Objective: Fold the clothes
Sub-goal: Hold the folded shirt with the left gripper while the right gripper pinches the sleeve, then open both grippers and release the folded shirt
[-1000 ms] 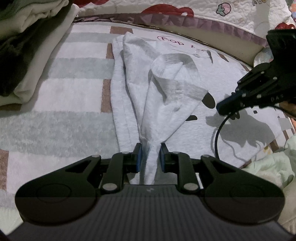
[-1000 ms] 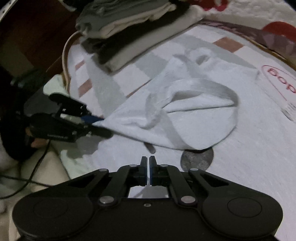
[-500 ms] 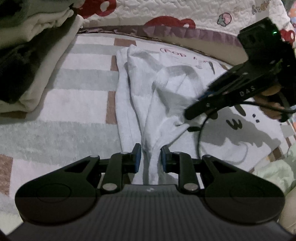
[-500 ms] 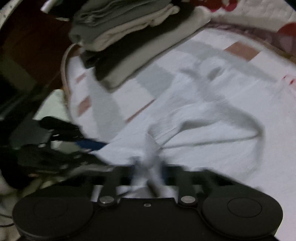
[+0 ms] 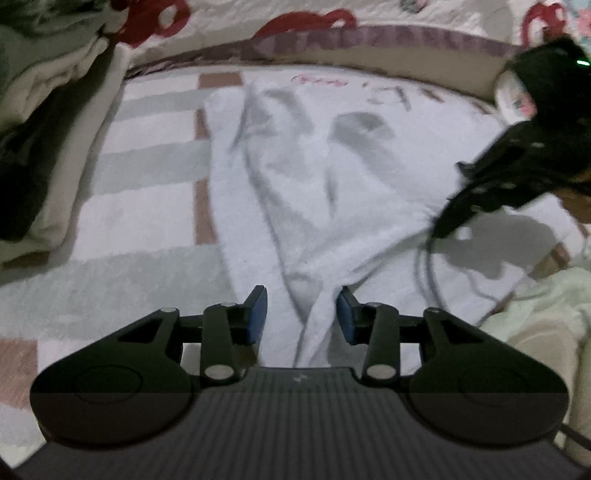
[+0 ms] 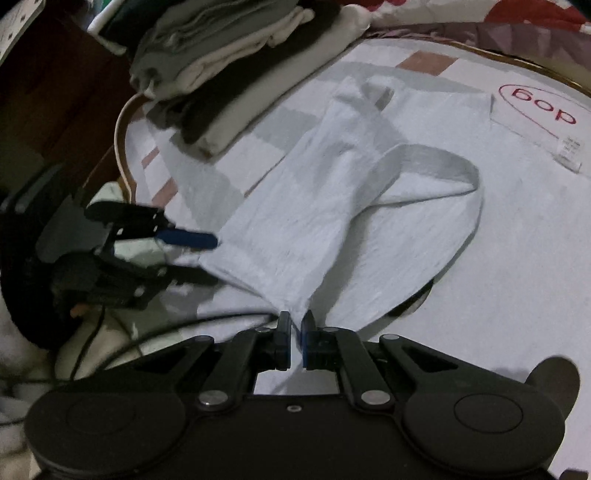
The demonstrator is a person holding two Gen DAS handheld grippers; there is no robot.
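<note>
A white T-shirt with red lettering lies on the checked bedcover, one side folded in over its middle. My left gripper sits at the shirt's near edge. Its jaws are opening, and a bunched strip of the fabric lies loose between the blue pads, which do not press on it. My right gripper is shut on a pinched corner of the folded flap of the T-shirt, its jaws just starting to ease. The left gripper shows at the flap's left edge, the right gripper at the shirt's right.
A stack of folded clothes stands at the left of the bed, also in the right wrist view. A patterned quilt runs along the back. A black cable trails over the shirt, and pale green fabric lies at the right.
My left jaws have spread apart and let the fabric go. My right gripper came in from the right, closed on the flap's corner and drew it taut towards itself.
</note>
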